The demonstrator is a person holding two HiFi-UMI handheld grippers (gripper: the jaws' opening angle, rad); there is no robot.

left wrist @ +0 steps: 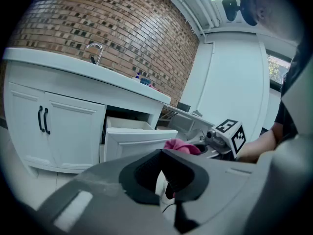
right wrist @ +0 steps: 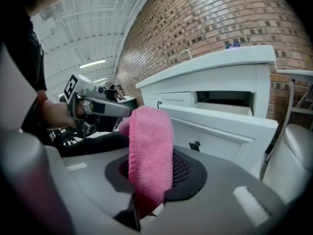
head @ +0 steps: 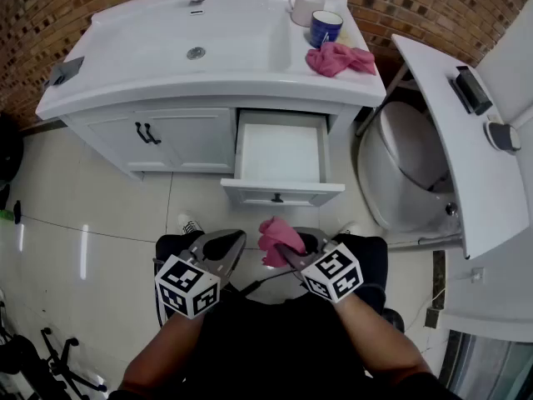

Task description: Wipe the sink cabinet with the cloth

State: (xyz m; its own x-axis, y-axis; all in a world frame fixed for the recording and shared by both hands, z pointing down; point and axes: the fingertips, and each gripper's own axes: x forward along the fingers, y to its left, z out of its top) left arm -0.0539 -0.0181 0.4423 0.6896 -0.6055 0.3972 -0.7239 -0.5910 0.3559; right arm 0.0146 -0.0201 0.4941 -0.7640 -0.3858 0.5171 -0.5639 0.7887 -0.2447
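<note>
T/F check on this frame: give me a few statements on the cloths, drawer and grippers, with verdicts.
1. The right gripper is shut on a pink cloth. True.
2. The drawer is closed. False: it is pulled out.
3. A second pink cloth lies on the countertop beside the blue mug. True.
4. The left gripper also holds a cloth. False: nothing is between its fingers.

a brick wall (head: pixel 50 7) behind, glossy pale tiled floor (head: pixel 75 215) below.
</note>
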